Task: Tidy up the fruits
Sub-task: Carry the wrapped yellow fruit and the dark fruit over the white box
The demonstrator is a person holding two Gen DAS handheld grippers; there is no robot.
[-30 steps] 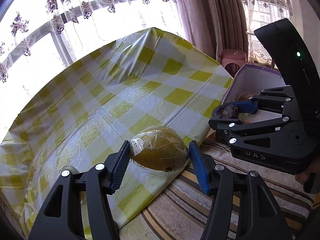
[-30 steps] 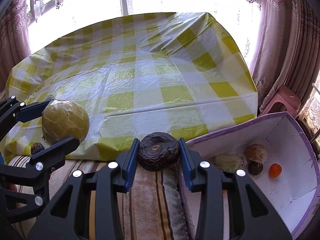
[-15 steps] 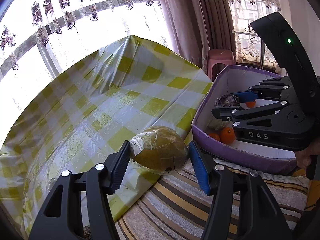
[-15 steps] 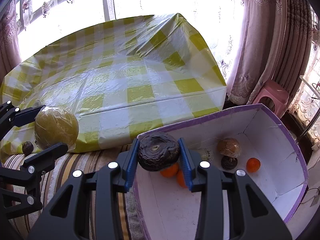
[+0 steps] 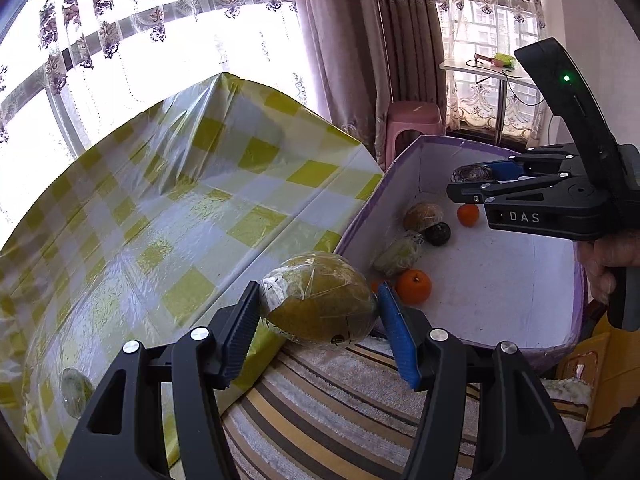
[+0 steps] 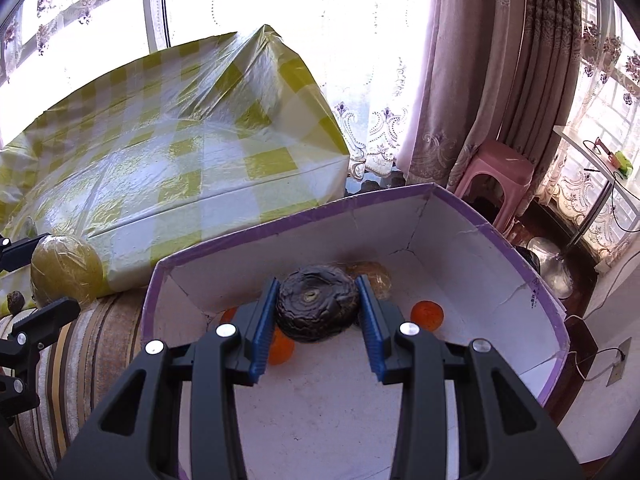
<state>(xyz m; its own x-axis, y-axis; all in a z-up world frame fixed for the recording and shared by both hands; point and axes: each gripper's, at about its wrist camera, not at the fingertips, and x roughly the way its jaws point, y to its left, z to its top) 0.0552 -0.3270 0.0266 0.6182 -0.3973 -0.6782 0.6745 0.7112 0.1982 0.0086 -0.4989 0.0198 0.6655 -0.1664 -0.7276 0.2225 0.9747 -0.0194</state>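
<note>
My left gripper [image 5: 318,312] is shut on a large yellow-green fruit wrapped in clear film [image 5: 318,306], held above the striped cushion just left of the purple-rimmed white box [image 5: 500,280]. My right gripper [image 6: 318,308] is shut on a dark wrinkled round fruit [image 6: 316,306] and holds it over the inside of the box [image 6: 520,280]. The right gripper also shows in the left wrist view [image 5: 468,184]. The box holds oranges [image 5: 414,286], a wrapped pale fruit [image 5: 400,254], a dark fruit [image 5: 438,234] and a brownish wrapped fruit [image 5: 422,216].
A table under a yellow checked plastic cloth [image 5: 180,208] lies to the left, with a small wrapped fruit [image 5: 76,390] near its edge. A small dark fruit [image 6: 15,301] sits by the cushion [image 5: 340,412]. A pink stool [image 6: 500,176] and curtains stand behind the box.
Both grippers have moved right with their fruits. The right gripper has gone from the box's near wall to over its inside; the left has come closer to the box.
</note>
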